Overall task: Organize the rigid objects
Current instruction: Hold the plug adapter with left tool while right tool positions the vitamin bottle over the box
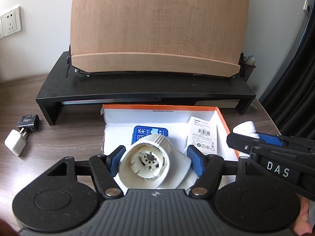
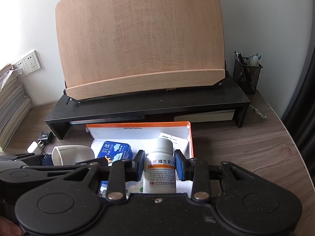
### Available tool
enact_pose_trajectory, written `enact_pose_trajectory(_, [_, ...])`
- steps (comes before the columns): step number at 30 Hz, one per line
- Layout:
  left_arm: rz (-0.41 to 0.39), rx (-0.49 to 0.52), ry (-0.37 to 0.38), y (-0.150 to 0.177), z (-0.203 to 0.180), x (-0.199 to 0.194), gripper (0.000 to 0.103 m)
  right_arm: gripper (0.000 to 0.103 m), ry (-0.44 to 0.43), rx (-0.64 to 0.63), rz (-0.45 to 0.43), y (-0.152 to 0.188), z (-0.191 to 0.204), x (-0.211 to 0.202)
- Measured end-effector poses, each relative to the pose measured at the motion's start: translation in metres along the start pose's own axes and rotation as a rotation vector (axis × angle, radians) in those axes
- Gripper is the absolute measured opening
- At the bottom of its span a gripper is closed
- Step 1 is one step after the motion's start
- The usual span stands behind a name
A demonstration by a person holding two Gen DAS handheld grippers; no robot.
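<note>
On the wooden surface (image 2: 246, 147), each gripper hangs over the orange box (image 2: 189, 137): the left gripper (image 1: 155, 157) clenches a white spool (image 1: 145, 165), the right gripper (image 2: 159, 163) a vitamin bottle (image 2: 159, 169), likely to drop inside.

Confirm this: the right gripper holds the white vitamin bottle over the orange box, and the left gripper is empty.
Not quite. The left gripper is not empty: the left wrist view shows it clamped on a white plastic reel. The right gripper does hold the vitamin bottle over the orange box.

Soft, even daylight, sharp focus in both views.
Fisheye bending curves the wooden board (image 1: 159, 27) and black riser (image 2: 147, 106); dark vignette fills the corners; mild sheen on the table (image 2: 246, 147).
</note>
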State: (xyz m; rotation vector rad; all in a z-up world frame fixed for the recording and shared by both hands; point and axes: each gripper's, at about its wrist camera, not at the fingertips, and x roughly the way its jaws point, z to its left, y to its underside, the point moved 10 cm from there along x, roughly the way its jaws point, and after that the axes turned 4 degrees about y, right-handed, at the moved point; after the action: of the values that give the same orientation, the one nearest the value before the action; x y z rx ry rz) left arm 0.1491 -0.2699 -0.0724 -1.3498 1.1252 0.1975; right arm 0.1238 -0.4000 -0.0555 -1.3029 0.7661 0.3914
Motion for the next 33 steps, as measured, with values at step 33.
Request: enact_pose_trajectory(33, [0.018, 0.008, 0.011, -0.007, 0.007, 0.018, 0.069, 0.04, 0.01, 0.008, 0.029, -0.006, 0.001, 0.025])
